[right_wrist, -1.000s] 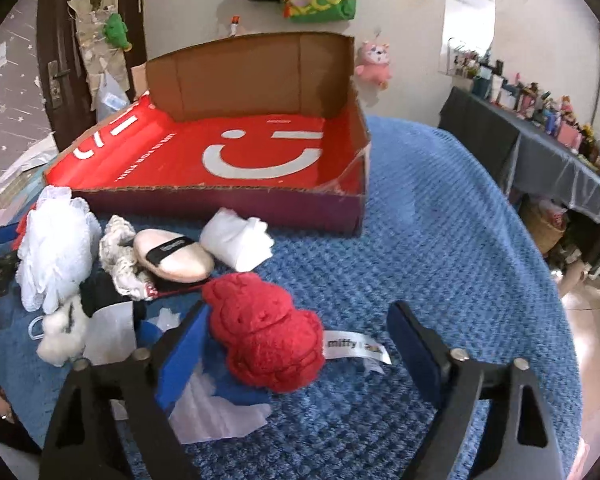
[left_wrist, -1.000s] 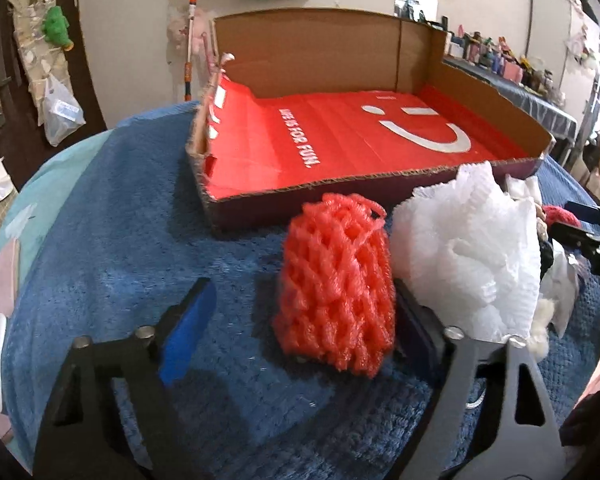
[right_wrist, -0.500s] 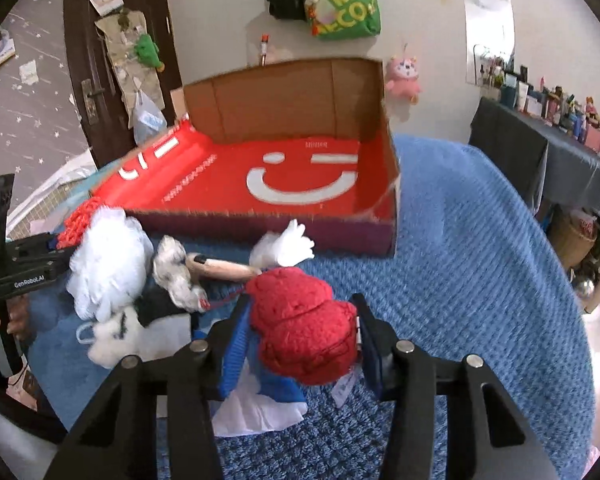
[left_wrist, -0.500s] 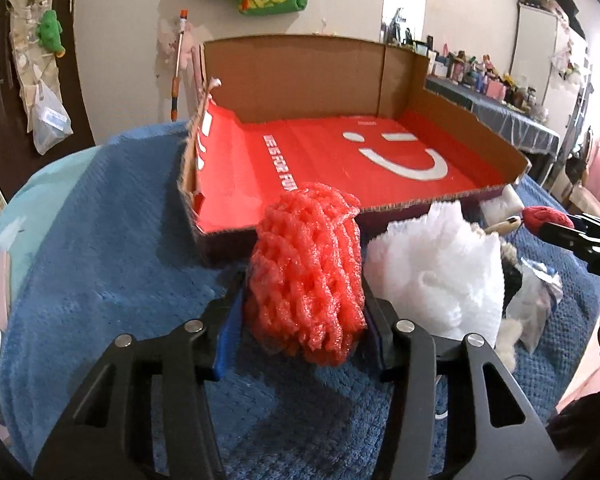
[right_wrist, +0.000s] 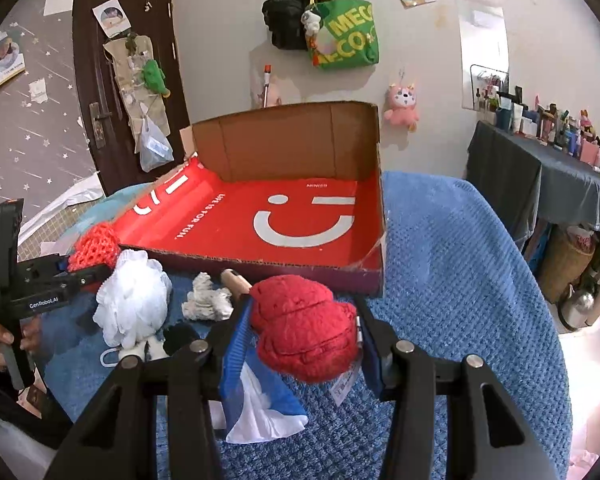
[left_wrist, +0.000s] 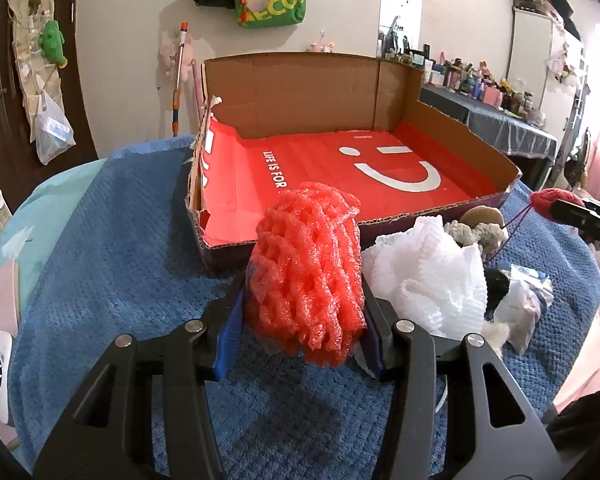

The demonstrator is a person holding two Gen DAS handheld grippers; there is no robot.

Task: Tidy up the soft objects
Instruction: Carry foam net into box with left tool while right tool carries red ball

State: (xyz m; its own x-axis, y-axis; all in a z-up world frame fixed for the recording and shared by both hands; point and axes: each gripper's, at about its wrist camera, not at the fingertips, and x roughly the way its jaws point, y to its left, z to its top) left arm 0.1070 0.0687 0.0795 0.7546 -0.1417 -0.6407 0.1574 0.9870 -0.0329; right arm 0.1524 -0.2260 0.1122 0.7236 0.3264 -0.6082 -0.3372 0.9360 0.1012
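My left gripper (left_wrist: 300,312) is shut on a red foam net (left_wrist: 308,272), held just above the blue blanket in front of the box. My right gripper (right_wrist: 304,332) is shut on a red knitted plush (right_wrist: 302,328) with a white label, lifted off the blanket. The open cardboard box (left_wrist: 440,210) with a red smiley lining lies beyond both; in the right wrist view the box (right_wrist: 374,276) is straight ahead. A white foam net (left_wrist: 428,276) rests to the right of the red one; in the right wrist view the white net (right_wrist: 134,296) lies at the left.
A pile of small soft things lies between the grippers: a grey-white knitted piece (right_wrist: 206,300), a beige item (right_wrist: 236,280), a black-and-white plush (right_wrist: 168,344), a blue-and-white cloth (right_wrist: 260,408). A blue blanket (right_wrist: 460,280) covers the surface. A cluttered dark table (right_wrist: 572,184) stands at the right.
Both grippers closed from open onto their objects: the left on the red foam net, the right on the red plush. Both then rose, lifting the objects off the blanket.
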